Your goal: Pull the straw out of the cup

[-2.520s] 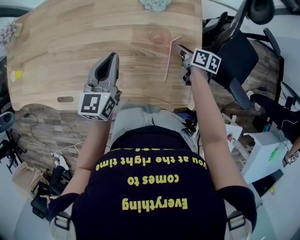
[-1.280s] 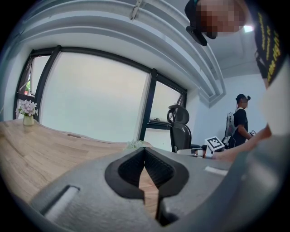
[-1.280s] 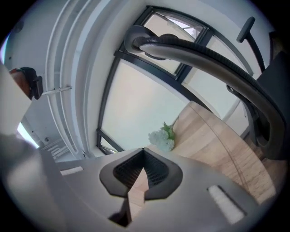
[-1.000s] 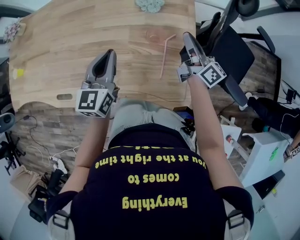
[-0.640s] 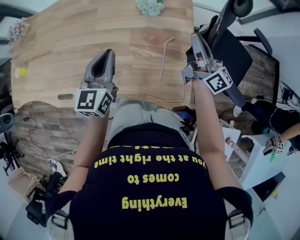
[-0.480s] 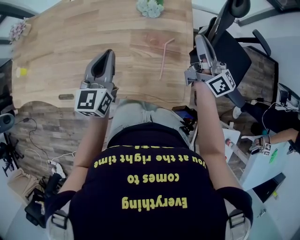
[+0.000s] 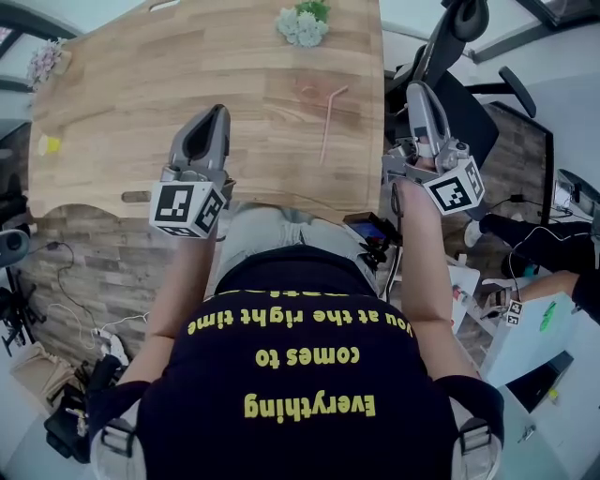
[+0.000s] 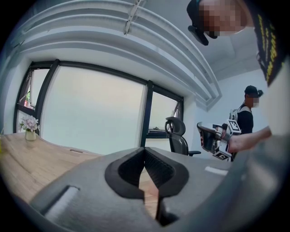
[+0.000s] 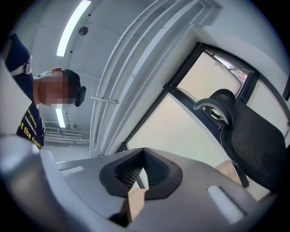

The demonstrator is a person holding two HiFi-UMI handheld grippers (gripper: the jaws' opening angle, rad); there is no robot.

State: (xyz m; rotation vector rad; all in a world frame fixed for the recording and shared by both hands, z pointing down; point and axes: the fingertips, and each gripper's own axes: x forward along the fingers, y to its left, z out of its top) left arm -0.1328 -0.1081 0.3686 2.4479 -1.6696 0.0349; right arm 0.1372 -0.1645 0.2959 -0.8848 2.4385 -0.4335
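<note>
The straw is seen lying flat on the desk, its bent end toward 12 o'clock, with nothing gripping it. A faint clear ring at the 10 o'clock side of the straw is taken to be the cup. The outline is too pale for its pose to be told. The straw is plainly outside it, the bent tip lying just beside the ring at its 3 o'clock. A small bunch of flowers is set well beyond, toward 12 o'clock near the far edge of the desk.

The left claw is held above the near part of the desk, at about 8 o'clock from the straw and well apart from it. In the left gripper view its pads are met at the tips and nothing is caught between them; only desk and window are seen past them. The right claw is held off the right edge of the desk, at 3 o'clock from the straw, in front of the office chair. In the right gripper view its jaws are likewise closed on nothing. Only ceiling and window are seen beyond them, so it is judged to be pointed upward and away from the work.

The pulling step is judged to be finished: the straw is out and set down, and both claws stand clear of it. No further grasp seems to be called for. What would be left is for the claws to be brought to rest without straw or cup being knocked.
</note>
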